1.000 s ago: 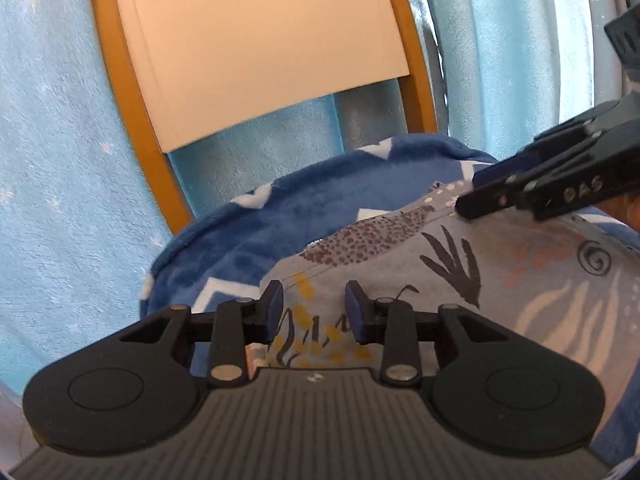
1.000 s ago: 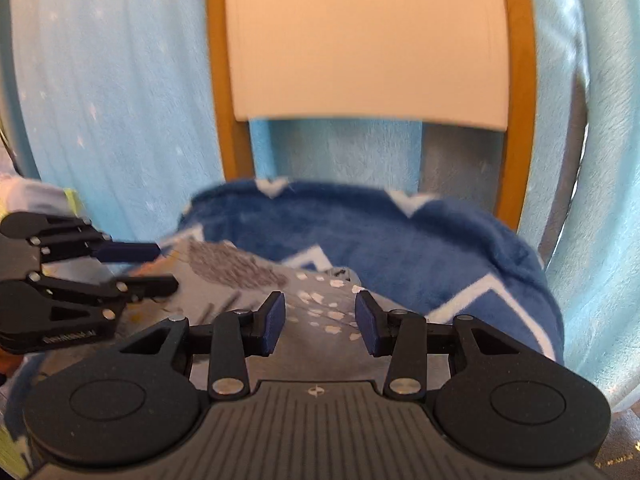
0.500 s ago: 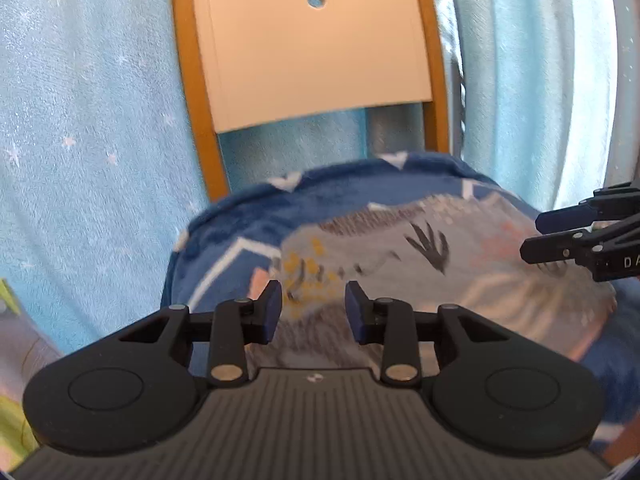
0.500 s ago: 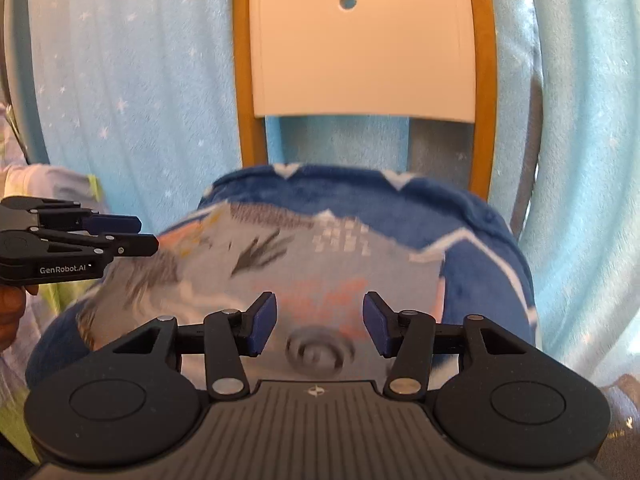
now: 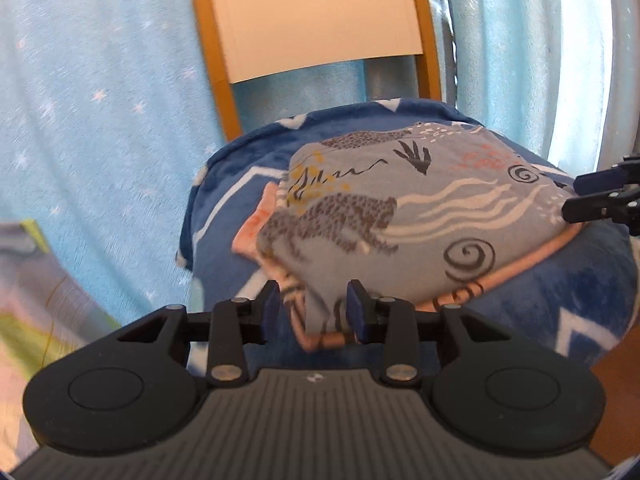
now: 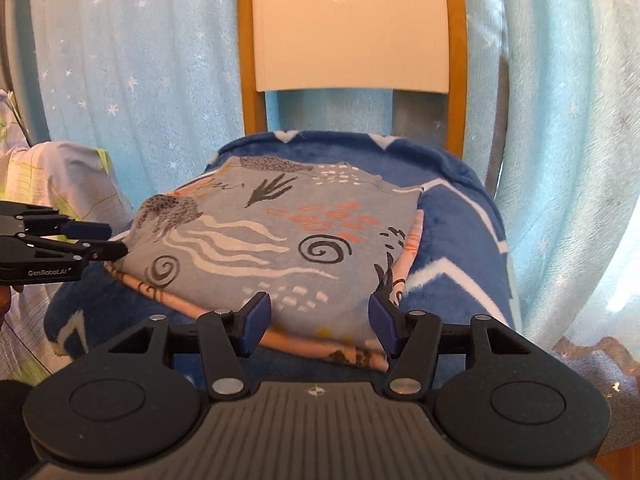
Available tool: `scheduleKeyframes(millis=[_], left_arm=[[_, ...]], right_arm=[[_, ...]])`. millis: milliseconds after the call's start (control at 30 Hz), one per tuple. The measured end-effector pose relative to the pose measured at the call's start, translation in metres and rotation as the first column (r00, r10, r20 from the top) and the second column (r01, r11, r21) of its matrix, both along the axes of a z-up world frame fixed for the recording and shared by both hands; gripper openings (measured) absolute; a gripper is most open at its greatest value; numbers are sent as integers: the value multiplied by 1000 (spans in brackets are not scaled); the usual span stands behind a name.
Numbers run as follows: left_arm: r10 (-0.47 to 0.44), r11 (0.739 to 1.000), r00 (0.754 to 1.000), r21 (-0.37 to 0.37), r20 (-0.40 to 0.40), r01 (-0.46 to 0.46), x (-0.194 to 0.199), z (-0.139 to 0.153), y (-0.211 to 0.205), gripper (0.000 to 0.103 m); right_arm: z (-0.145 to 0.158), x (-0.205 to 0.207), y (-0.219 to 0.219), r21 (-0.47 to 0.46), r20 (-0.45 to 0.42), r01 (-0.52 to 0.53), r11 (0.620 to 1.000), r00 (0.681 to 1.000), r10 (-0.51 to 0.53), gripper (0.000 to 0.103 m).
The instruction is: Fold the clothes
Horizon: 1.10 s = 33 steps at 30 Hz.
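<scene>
Both grippers have drawn back: left gripper [image 5: 312, 312] and right gripper [image 6: 318, 326] spread, released; garment [image 6: 280, 240] lies folded.

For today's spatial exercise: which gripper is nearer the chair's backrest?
Neither clearly. The left gripper and right gripper both sit at the folded garment's near edge, opposite the backrest.

Black left gripper [image 5: 313, 310] and right gripper [image 6: 320, 320], blue-padded jaws, silver pivot screws, ribbed grey housings.
</scene>
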<state>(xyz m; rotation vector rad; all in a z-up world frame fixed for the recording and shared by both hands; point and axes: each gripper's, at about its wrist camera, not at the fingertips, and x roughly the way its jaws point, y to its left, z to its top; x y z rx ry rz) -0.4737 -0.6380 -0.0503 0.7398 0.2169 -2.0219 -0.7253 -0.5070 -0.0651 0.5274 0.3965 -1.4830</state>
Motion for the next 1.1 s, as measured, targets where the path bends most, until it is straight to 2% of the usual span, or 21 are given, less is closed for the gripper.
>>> scheduleKeyframes(millis=[67, 200, 267, 333, 433, 633, 700, 933, 1100], left_arm=[[10, 1000, 1000, 23, -20, -10, 5, -2, 12, 46], [21, 998, 999, 59, -46, -18, 1, -13, 24, 47], [21, 998, 998, 54, -60, -18, -3, -16, 26, 50], [15, 999, 999, 34, -46, -14, -10, -20, 27, 57], [25, 999, 999, 28, -46, -24, -14, -25, 27, 66], [73, 996, 995, 47, -64, -70, -11, -30, 22, 91], [75, 996, 996, 46, -57, -73, -10, -32, 21, 102], [72, 997, 995, 38, -72, -69, -9, -34, 22, 102], [55, 998, 994, -10, -92, -56, -13, -26, 27, 102]], right_arm=[[2, 6, 15, -24, -8, 10, 1000, 1000, -10, 65], [-11, 16, 34, -21, 26, 79, 997, 997, -78, 77], [-19, 18, 38, -4, 53, 110, 994, 993, -109, 82], [-25, 22, 40, -10, 23, 136, 991, 990, -136, 91], [-33, 26, 36, 7, -30, 162, 987, 986, -162, 99], [-48, 33, 26, 47, -64, 191, 980, 980, -188, 103], [-50, 35, 26, 45, -68, 204, 978, 977, -200, 103], [-54, 41, 27, 33, -90, 223, 974, 972, -219, 103], [-47, 35, 31, -4, -30, 247, 969, 969, -247, 103]])
